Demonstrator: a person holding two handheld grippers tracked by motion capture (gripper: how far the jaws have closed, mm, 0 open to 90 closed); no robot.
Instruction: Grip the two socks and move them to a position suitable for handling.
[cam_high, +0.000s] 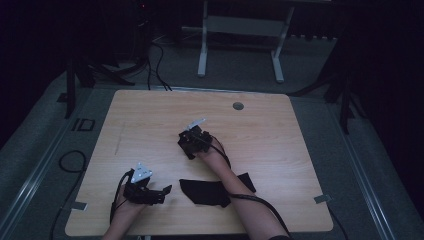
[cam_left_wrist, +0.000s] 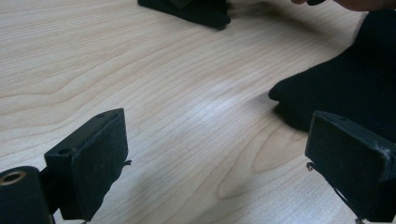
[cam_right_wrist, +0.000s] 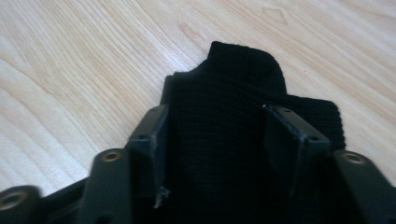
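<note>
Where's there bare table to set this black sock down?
The far half of the table is bare, from the round hole across to the left corner. It is crowded near the front edge, where another black sock lies between the left tool and the right forearm.

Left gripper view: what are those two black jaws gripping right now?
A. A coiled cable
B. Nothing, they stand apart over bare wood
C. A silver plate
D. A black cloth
B. The left gripper has its jaws wide apart with the table bare between the pads, and the black cloth lies ahead and to one side, untouched by them.
</note>
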